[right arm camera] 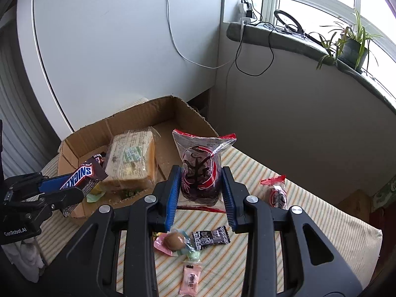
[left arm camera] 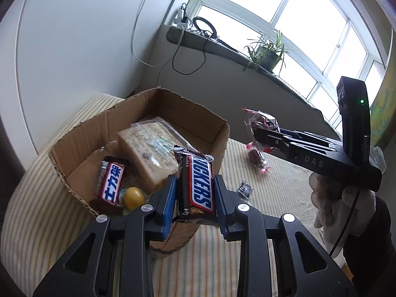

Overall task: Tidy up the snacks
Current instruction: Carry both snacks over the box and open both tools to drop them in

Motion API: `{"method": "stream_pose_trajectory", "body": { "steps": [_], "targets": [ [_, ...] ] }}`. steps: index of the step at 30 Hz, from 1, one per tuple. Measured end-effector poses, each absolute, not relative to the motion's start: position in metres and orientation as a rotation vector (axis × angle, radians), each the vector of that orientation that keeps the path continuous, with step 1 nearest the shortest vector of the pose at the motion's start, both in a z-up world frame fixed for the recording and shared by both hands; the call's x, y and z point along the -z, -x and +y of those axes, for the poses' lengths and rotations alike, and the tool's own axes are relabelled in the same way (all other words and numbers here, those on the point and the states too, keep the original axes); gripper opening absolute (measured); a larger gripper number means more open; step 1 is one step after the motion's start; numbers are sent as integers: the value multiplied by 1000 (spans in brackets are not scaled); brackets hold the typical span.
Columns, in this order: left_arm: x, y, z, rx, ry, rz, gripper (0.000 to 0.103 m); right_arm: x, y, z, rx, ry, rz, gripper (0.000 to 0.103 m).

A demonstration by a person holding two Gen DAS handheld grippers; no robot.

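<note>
Left gripper (left arm camera: 195,193) is clamped on a Snickers bar (left arm camera: 196,185), both blue pads tight against its sides, held at the near wall of the cardboard box (left arm camera: 74,133), above the rim. From the right wrist view the same bar (right arm camera: 79,177) pokes over the box's near left corner.

Right gripper (right arm camera: 201,190) is closed on a clear bag with red print and dark snack inside (right arm camera: 199,170), held upright over the striped cloth (right arm camera: 309,212), just right of the box (right arm camera: 138,113).

In the box: a wrapped sandwich-like block (left arm camera: 148,153), a second chocolate bar (left arm camera: 110,183), a yellow ball-shaped candy (left arm camera: 133,196).

On the cloth: another small red-print bag (right arm camera: 276,193) to the right; near the camera a brown round candy (right arm camera: 175,241), a black wrapped candy (right arm camera: 210,237), a green candy (right arm camera: 194,256), a pink packet (right arm camera: 190,278).
</note>
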State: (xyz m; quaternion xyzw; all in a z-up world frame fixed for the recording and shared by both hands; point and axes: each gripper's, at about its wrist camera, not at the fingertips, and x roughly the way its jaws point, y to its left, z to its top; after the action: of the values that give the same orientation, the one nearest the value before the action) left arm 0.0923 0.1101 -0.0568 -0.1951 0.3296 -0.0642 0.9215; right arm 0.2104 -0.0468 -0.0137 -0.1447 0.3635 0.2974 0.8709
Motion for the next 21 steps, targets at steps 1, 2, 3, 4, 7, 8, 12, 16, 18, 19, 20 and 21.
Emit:
{"method": "stream_pose_trajectory", "body": {
  "steps": [1,2,3,4,7,8,12,16,18,19,20,21],
  "targets": [
    [58,-92,113,127,403,678,28,15,-213,-41,-626,305,764,34],
    [59,-91,115,123,405,679,28,15,-215,-36,-628,308,766,34],
    [59,-93,116,120,405,681,28,17,-217,-31,-630,311,769,34],
    [60,-93,118,117,404,681,28,17,-219,-26,-632,314,773,34],
    [61,-94,124,106,401,682,28,22,-225,-13,-644,307,791,34],
    [62,-94,125,104,403,683,28,24,-227,-8,-648,307,796,34],
    [64,-97,130,98,408,686,28,31,-234,7,-654,317,813,34],
    [65,-97,133,95,409,691,28,38,-238,20,-662,321,827,34],
    [64,-98,133,96,407,689,28,40,-238,24,-667,323,834,34],
    [64,-97,133,95,406,688,28,41,-238,26,-670,324,837,34],
    [63,-98,133,94,404,686,28,42,-238,27,-670,325,838,34],
    [63,-98,134,94,404,687,28,43,-238,28,-670,326,838,34]
  ]
}}
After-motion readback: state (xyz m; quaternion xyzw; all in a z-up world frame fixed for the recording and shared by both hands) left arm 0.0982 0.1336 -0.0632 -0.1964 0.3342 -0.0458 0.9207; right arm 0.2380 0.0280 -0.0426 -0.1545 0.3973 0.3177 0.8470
